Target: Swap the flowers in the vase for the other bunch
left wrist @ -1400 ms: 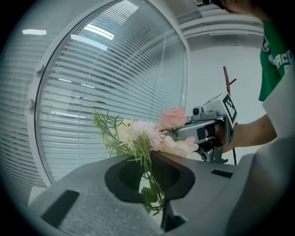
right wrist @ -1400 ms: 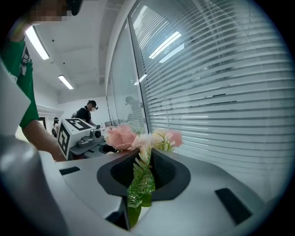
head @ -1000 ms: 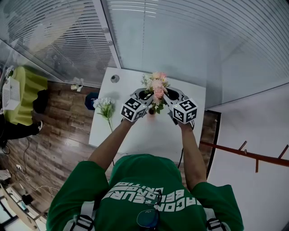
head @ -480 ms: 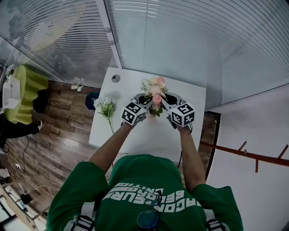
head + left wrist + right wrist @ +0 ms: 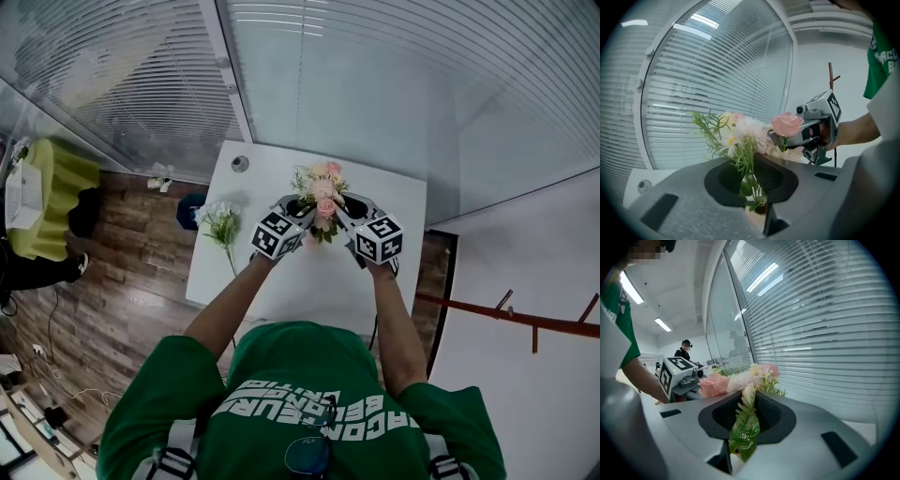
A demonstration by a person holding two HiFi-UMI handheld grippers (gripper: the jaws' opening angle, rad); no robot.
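A pink and cream bouquet (image 5: 320,184) stands upright over the middle of the white table (image 5: 281,281). My two grippers hold it from both sides. The left gripper (image 5: 298,208) is shut on its thin green stems (image 5: 751,180). Under them the dark mouth of a peach vase (image 5: 759,209) shows, and the stems run down into it. The right gripper (image 5: 349,208) is shut on the same bunch, with a fern leaf (image 5: 744,427) between its jaws. The other bunch, white flowers (image 5: 219,221), lies flat on the table's left part.
A small round object (image 5: 241,163) sits at the table's far left corner. A glass wall with blinds (image 5: 375,84) runs close behind the table. On the wood floor to the left are a blue object (image 5: 192,208) and a green seat (image 5: 58,187). Another person (image 5: 684,350) stands far off.
Both grippers and the pink bouquet have sunk a little toward the table. The vase that showed below the flowers in the head view is now covered by them.
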